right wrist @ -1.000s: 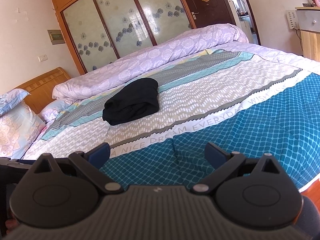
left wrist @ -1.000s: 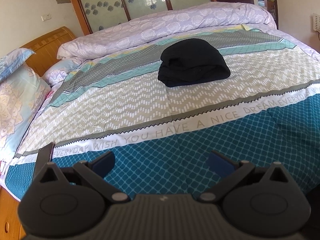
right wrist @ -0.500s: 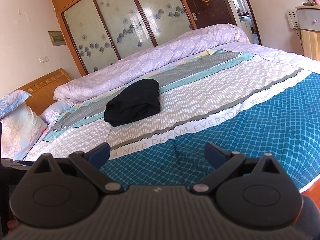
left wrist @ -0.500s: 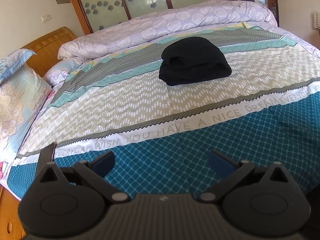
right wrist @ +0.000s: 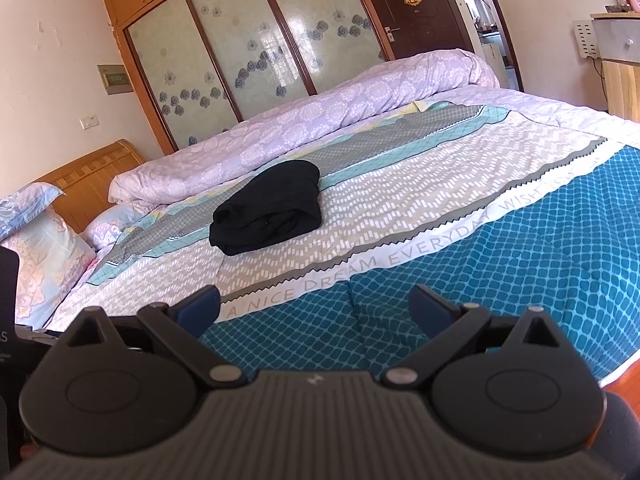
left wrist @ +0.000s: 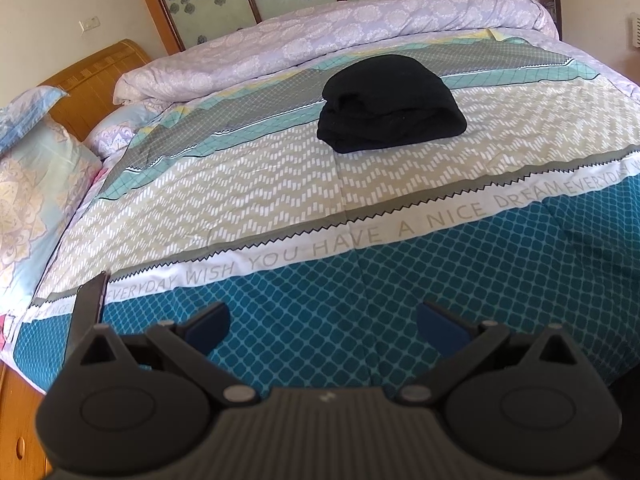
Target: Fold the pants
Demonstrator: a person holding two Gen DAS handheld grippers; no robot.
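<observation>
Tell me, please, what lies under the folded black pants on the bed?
The folded black pants rest on the patterned bedspread, across its chevron, teal and grey bands. The fabric directly beneath is covered, so anything under them cannot be seen.

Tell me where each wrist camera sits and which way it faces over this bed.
Left wrist: behind the open left gripper at the bed's near edge, facing the folded black pants almost straight ahead; only its own fingers show.
Right wrist: behind the open right gripper, further right, facing the pants left of centre.
Shared: pants, patterned bedspread, rolled lilac quilt, wardrobe doors.
</observation>
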